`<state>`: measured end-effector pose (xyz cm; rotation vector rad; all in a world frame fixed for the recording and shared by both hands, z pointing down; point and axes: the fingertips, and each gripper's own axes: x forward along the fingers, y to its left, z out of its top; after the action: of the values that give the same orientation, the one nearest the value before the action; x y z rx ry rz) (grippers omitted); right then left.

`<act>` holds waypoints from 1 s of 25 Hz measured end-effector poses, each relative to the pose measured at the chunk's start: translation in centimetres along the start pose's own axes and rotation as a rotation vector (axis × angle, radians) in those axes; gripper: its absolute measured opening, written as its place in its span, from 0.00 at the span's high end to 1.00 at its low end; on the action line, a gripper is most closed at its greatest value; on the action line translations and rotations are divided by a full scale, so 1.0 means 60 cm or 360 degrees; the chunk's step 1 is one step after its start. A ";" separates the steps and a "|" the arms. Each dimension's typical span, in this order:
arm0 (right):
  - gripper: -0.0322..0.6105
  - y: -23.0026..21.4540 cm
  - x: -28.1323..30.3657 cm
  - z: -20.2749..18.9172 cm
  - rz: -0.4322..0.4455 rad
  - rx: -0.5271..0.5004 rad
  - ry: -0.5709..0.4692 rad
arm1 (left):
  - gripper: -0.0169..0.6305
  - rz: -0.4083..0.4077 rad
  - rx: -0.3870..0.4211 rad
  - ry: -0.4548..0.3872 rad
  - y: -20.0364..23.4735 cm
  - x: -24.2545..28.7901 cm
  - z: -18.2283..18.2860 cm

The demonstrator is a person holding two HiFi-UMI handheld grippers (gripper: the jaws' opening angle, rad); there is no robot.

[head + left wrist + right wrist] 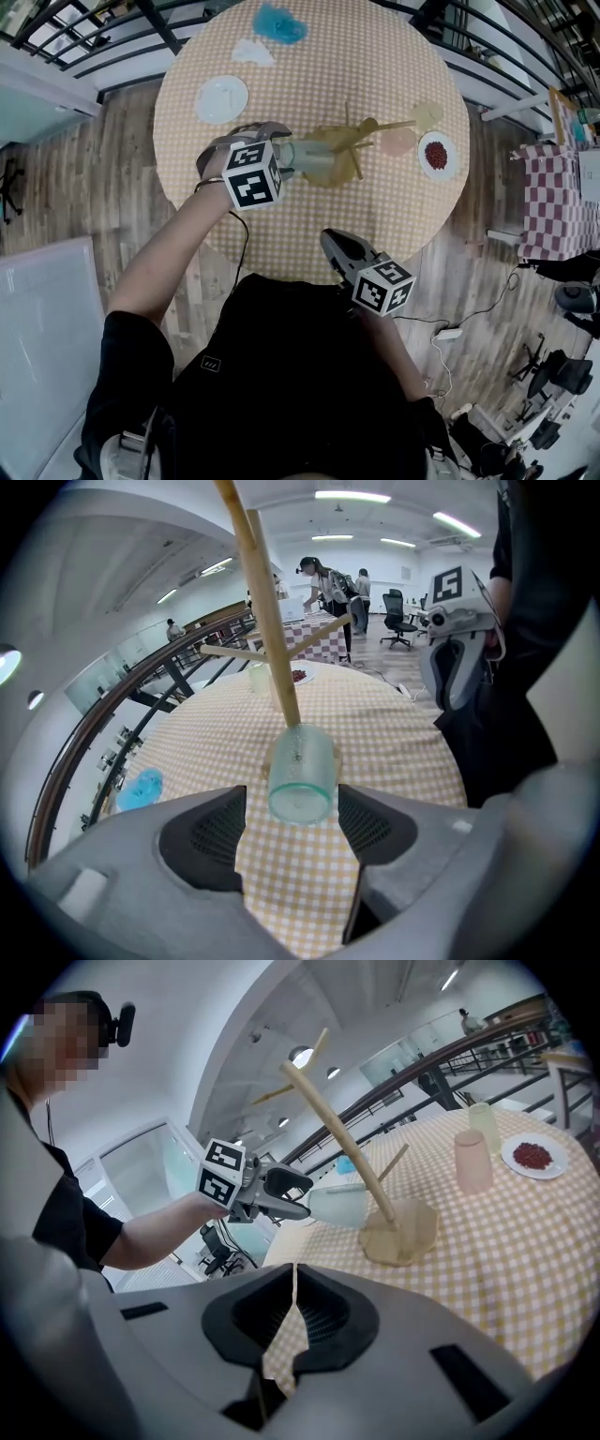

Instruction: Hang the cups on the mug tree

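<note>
My left gripper point(291, 803) has its jaws apart. The clear green cup point(301, 771) lies level just ahead between them, unpressed, low against the wooden mug tree's point(349, 1146) trunk above its base. I cannot see what carries it. My right gripper point(292, 1274) has its jaws together on nothing, over the checked worktop's point(506, 1260) near edge.

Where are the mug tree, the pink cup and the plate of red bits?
mug tree point(403, 1237), right gripper view, on its wooden base.
pink cup point(472, 1162), right gripper view, on its side wall.
plate point(539, 1173), right gripper view, on its near white rim.
</note>
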<state>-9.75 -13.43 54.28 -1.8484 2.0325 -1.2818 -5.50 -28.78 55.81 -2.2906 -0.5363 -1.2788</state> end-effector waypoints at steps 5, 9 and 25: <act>0.91 0.005 -0.018 0.021 -0.0064 -0.0027 -0.0054 | 0.52 0.0011 -0.0044 -0.0069 -0.006 -0.027 -0.004; 0.91 0.009 -0.036 0.035 -0.0117 -0.0070 -0.0082 | 0.52 0.0045 -0.0089 -0.0175 -0.011 -0.061 0.008; 0.91 -0.016 -0.139 0.065 -0.0056 -0.0231 -0.0135 | 0.54 0.0060 -0.0710 -0.0991 -0.135 -0.204 0.182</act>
<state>-4.62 -8.10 48.73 -1.9716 2.1082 -1.0699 -8.41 -17.35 41.86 -3.0739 -0.4262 -0.6880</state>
